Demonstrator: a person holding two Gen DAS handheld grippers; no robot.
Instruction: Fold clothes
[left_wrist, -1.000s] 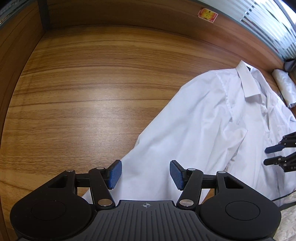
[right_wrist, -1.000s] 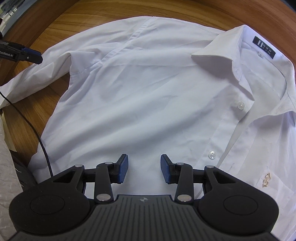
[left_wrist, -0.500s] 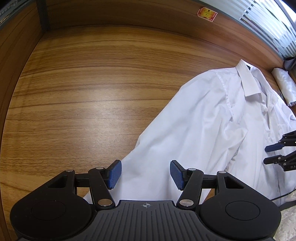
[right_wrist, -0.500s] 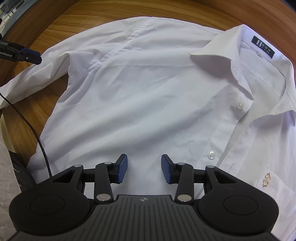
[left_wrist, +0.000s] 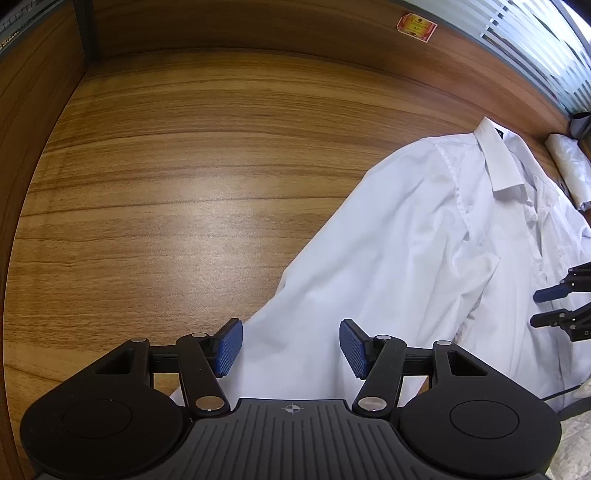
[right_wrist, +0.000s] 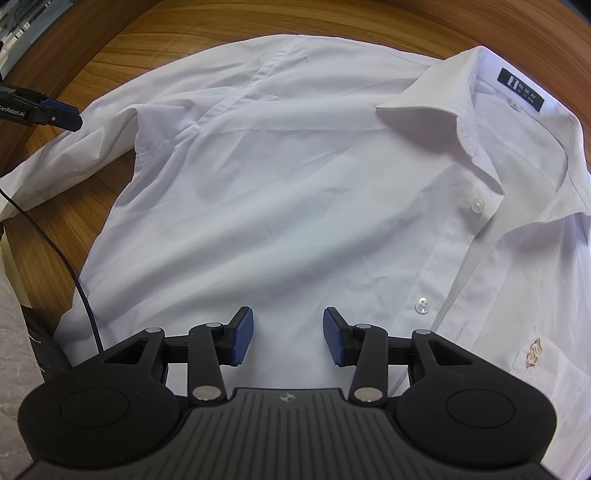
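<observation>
Jaws of both grippers gape empty over the white shirt (right_wrist: 280, 206) on the wooden table (left_wrist: 184, 184), a black cable (right_wrist: 55, 251) alongside.

My view: wooden tabletop (left_wrist: 155, 192), grain running sideways, soft glare patch mid-surface. Wood panel wall (left_wrist: 258, 26) behind, red-gold sticker (left_wrist: 416, 25) on it. Striped window blinds (left_wrist: 535, 40) upper right, daylight coming through.

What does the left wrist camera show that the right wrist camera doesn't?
Only the left wrist view: a wide stretch of bare wooden table, a red and gold sticker on the back panel, window blinds and a rolled white bundle.
Only the right wrist view: the navy collar label, two buttons and a chest emblem.
Both: the white shirt and both open claws.
</observation>
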